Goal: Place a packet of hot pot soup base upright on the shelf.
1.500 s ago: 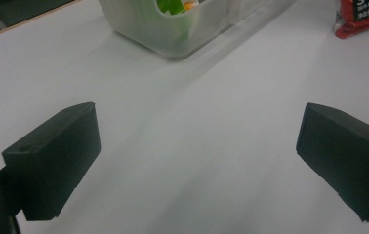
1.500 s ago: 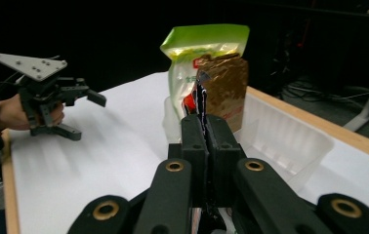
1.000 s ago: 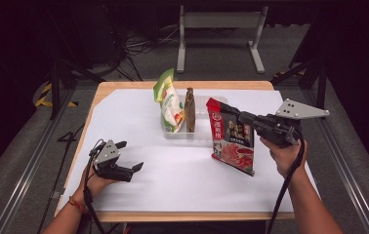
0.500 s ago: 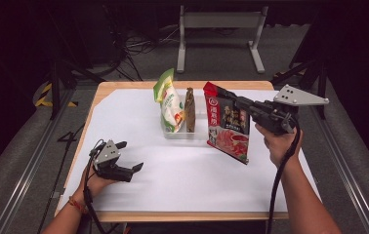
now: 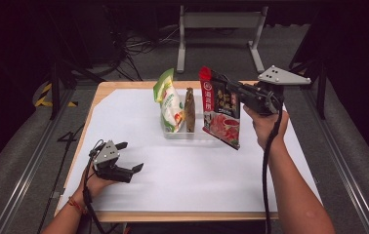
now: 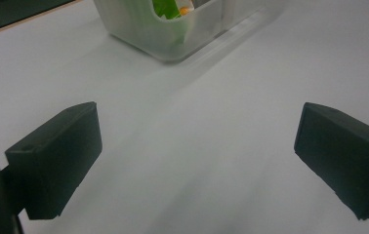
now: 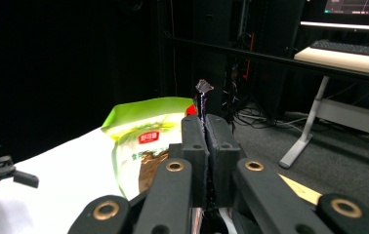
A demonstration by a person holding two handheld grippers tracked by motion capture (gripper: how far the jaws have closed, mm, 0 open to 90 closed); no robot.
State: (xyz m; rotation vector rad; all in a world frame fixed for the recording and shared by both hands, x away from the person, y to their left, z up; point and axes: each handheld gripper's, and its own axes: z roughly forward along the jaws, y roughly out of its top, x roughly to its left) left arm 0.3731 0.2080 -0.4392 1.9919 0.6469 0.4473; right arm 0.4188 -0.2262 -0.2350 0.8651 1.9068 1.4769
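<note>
We clamped the right claw (image 5: 232, 92) on the red pouch's (image 5: 220, 115) top edge so it hung over the clear bin (image 5: 182, 132); the left claw (image 5: 131, 157) rested apart on the desk (image 5: 124, 105).

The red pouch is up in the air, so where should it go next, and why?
Probably a little further left and down into the clear bin. The right gripper is shut on the red pouch, which hangs just right of the bin, clear of the table. The green bag and brown packet already stand upright there, with room on the right side. The left gripper rests open.
</note>
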